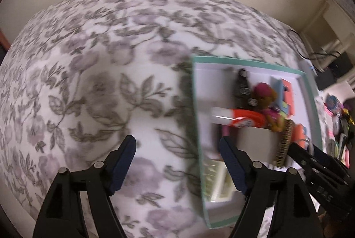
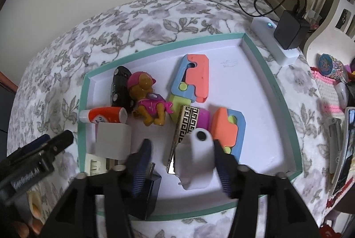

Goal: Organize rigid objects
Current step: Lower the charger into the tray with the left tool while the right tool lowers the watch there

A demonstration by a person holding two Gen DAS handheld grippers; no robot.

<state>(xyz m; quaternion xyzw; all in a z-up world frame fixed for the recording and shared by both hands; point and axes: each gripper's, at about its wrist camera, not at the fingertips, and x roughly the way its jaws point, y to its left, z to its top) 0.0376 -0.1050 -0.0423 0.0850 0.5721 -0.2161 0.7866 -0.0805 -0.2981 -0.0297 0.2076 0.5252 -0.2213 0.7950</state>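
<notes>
In the right wrist view a shallow white box with a teal rim [image 2: 261, 54] fills the middle of the frame on a floral bedspread [image 2: 155, 14]. The right gripper [image 2: 182, 160] stands at the lower centre with its jaws apart; a white plastic piece with a dark round hole [image 2: 195, 156] lies between them, close against the right-hand finger, and whether that pad touches it cannot be told. Inside the box lie a toy dog figure in a pink cap [image 2: 148, 100], a black toy car [image 2: 118, 87] at its left, an orange-and-white glue stick [image 2: 104, 116], a white cube [image 2: 113, 142], a gold key-patterned bar [image 2: 184, 133], two coral-and-blue blocks [image 2: 195, 76], and a dark blue block [image 2: 146, 193] at the lower edge. A white power strip with a black adapter [image 2: 286, 31] sits at the upper right. In the left wrist view, blurred, the left gripper [image 1: 177, 162] is spread wide over the bedspread with nothing between its fingers; the box [image 1: 244, 60] lies at the right of that frame.
</notes>
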